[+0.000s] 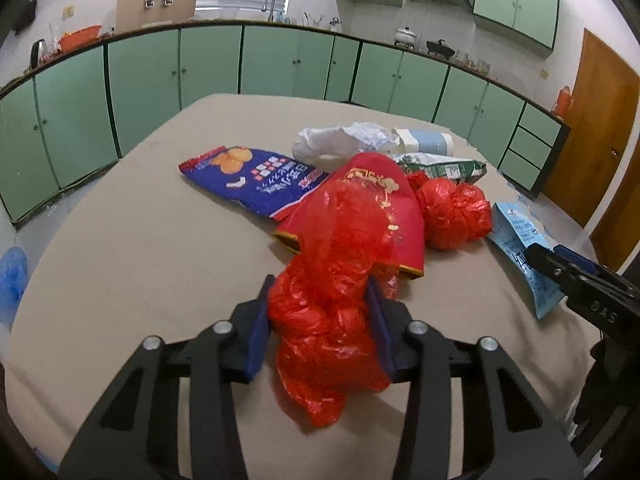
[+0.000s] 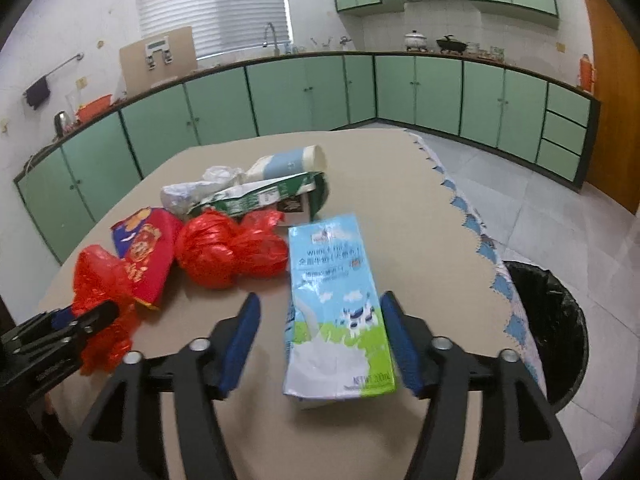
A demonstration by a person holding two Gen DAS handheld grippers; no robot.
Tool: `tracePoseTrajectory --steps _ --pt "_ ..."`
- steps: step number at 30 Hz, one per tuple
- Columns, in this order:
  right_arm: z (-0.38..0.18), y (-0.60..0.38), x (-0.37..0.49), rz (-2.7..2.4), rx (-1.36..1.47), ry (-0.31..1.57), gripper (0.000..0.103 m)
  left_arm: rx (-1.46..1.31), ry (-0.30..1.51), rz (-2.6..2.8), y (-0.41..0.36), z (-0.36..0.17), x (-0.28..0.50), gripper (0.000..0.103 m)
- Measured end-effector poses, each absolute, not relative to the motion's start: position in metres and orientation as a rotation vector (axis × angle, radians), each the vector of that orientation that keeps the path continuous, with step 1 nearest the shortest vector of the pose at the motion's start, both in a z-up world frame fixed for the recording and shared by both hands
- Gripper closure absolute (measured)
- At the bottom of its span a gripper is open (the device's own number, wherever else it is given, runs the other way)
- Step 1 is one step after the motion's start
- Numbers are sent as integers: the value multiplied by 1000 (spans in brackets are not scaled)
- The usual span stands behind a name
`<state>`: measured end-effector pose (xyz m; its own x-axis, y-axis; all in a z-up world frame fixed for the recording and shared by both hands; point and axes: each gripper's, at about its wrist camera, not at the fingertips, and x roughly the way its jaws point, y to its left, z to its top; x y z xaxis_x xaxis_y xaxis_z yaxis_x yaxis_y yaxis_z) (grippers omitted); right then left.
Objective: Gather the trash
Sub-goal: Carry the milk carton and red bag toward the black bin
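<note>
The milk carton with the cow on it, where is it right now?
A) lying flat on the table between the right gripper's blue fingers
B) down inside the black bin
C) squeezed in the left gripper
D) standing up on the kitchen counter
A: the milk carton lies flat on the table between the open blue fingers of the right gripper, while the left gripper clamps a red plastic bag.

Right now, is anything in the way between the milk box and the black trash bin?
Nothing visible. The milk carton lies between the open right gripper fingers, near the table's scalloped edge. The black bin stands on the floor just past that edge.
</note>
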<state>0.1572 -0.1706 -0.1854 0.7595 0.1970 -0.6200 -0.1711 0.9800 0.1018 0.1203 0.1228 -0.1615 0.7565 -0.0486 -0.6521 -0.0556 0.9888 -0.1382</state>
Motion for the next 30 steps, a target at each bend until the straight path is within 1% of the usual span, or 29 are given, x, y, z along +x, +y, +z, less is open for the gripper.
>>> tracePoseTrajectory --steps 7,8,9,10,11,21,30 --pt "-199 -174 171 180 25 719 37 -149 632 44 126 -143 109 67" --pt "-203 -176 172 184 32 734 39 -144 614 46 126 -138 106 67" --pt "-204 -178 172 196 46 739 44 -141 602 49 126 -134 105 67" --pt "-204 -179 172 212 56 737 54 -140 590 49 126 -130 103 67" --pt "-203 -179 172 212 49 735 55 -138 579 44 125 -125 103 67" --pt "-169 -198 158 173 60 635 58 -126 543 -59 88 -105 122 67" --pt "-145 -244 153 97 114 584 58 -94 518 -181 21 -97 157 67"
